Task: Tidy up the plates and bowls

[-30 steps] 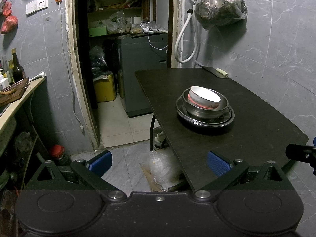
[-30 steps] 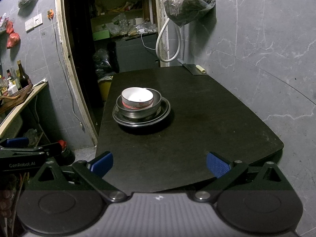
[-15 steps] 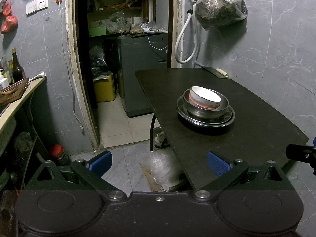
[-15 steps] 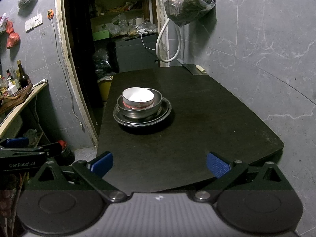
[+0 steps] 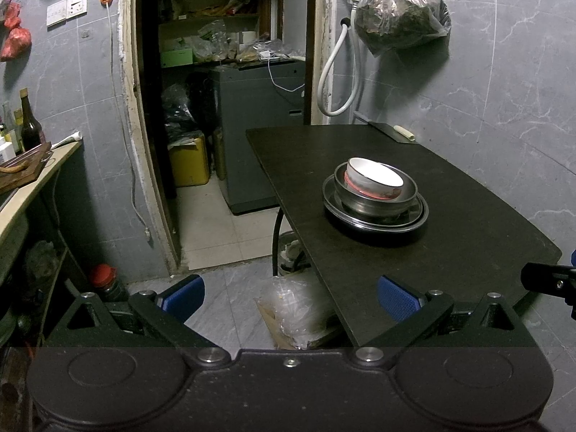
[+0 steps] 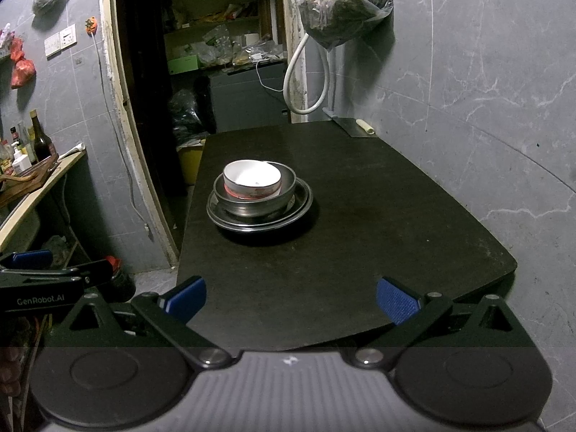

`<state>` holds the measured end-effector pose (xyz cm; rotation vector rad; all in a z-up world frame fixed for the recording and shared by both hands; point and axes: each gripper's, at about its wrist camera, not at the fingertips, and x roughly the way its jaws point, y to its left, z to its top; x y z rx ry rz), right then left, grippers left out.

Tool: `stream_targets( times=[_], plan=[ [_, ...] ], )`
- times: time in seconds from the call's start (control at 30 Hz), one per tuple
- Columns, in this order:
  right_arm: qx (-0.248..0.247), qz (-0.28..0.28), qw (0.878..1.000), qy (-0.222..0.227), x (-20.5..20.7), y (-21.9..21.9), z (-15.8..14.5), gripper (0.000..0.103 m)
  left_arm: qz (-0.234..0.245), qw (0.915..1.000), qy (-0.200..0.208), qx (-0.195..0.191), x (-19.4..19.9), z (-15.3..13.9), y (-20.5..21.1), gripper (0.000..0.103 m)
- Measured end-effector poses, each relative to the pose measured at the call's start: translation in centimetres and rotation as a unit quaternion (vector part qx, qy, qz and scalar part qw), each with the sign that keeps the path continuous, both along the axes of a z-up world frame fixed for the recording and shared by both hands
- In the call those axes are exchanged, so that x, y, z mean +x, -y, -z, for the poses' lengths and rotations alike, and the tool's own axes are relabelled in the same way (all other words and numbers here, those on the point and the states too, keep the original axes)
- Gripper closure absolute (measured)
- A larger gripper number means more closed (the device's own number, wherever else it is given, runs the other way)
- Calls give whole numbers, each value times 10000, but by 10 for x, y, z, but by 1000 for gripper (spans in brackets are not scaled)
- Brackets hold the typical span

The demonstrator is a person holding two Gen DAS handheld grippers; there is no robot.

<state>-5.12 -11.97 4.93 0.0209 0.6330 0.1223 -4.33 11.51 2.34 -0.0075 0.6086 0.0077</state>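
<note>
A white bowl with a red band [image 5: 374, 180] [image 6: 252, 179] sits inside a steel bowl [image 5: 406, 196] [image 6: 286, 194], which rests on stacked steel plates [image 5: 419, 216] [image 6: 302, 205] on the dark table [image 5: 468, 237] [image 6: 378, 223]. My left gripper [image 5: 289, 297] is open and empty, held off the table's near left corner, well short of the stack. My right gripper [image 6: 291, 298] is open and empty over the table's near edge, facing the stack. The left gripper also shows in the right wrist view [image 6: 54, 277].
A cleaver [image 6: 354, 127] lies at the table's far end by the wall. A plastic bag [image 5: 399, 14] and a hose [image 5: 338, 72] hang above it. A counter with bottles [image 5: 28, 126] is at left. A plastic bag [image 5: 295, 306] lies on the floor under the table edge.
Both views have shifted only slightly; the stack sits a touch further right in each view. Both grippers stay open and empty.
</note>
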Motion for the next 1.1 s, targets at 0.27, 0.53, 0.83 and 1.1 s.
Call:
stream_targets(
  times=[0.27,0.53,0.83,1.1],
  plan=[
    [0,11,10000,-8,1,-1,0,0,5,10000,-4,-1,0,0,0,1],
    [-2,15,10000,-6,1,-2,1,0,4,10000,-1,-2,1,0,1,1],
    [-3,13,10000,-13,2,-2,1,0,1,10000,-6,-6,1,0,0,1],
    [-7,3,10000,-45,3,-2,3,0,9,10000,-9,-11,1,1,0,1]
  ],
)
